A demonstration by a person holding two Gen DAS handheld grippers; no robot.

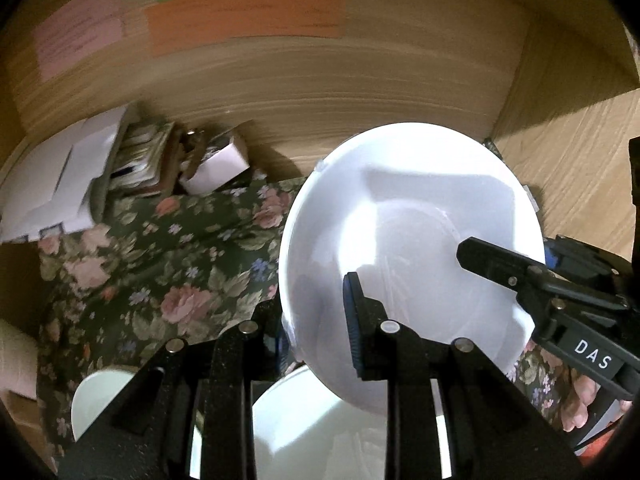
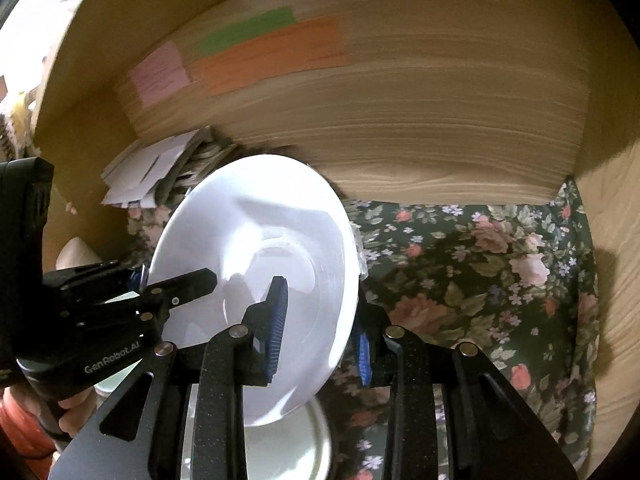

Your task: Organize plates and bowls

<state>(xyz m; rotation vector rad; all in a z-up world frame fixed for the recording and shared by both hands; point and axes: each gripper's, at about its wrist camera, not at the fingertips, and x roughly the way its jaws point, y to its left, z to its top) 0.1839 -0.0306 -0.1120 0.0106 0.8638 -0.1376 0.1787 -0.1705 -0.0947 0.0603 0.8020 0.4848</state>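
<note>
A floral cloth [image 2: 480,264] covers the table inside wooden walls. Both the left claw [image 1: 320,320] and the right claw [image 2: 320,320] pinch the white plate [image 1: 400,208] by opposite rims, tilted above a bowl [image 1: 312,432] at the lower centre. It seems best to level the plate first, then lower it evenly with both claws together.

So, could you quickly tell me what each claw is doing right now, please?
Left claw: shut on the white plate's rim.
Right claw: shut on the same white plate's opposite rim.

A glossy white round plate [image 1: 400,216] shows against a dark green cloth [image 1: 160,264] printed with pink roses, pale leaves and small blue flowers. The pale wood-grain back panel [image 2: 440,120] carries paper strips in green [image 2: 248,30], orange [image 2: 272,56] and pink [image 2: 160,72]. Both black grippers have ribbed blue finger pads [image 2: 276,320].
</note>
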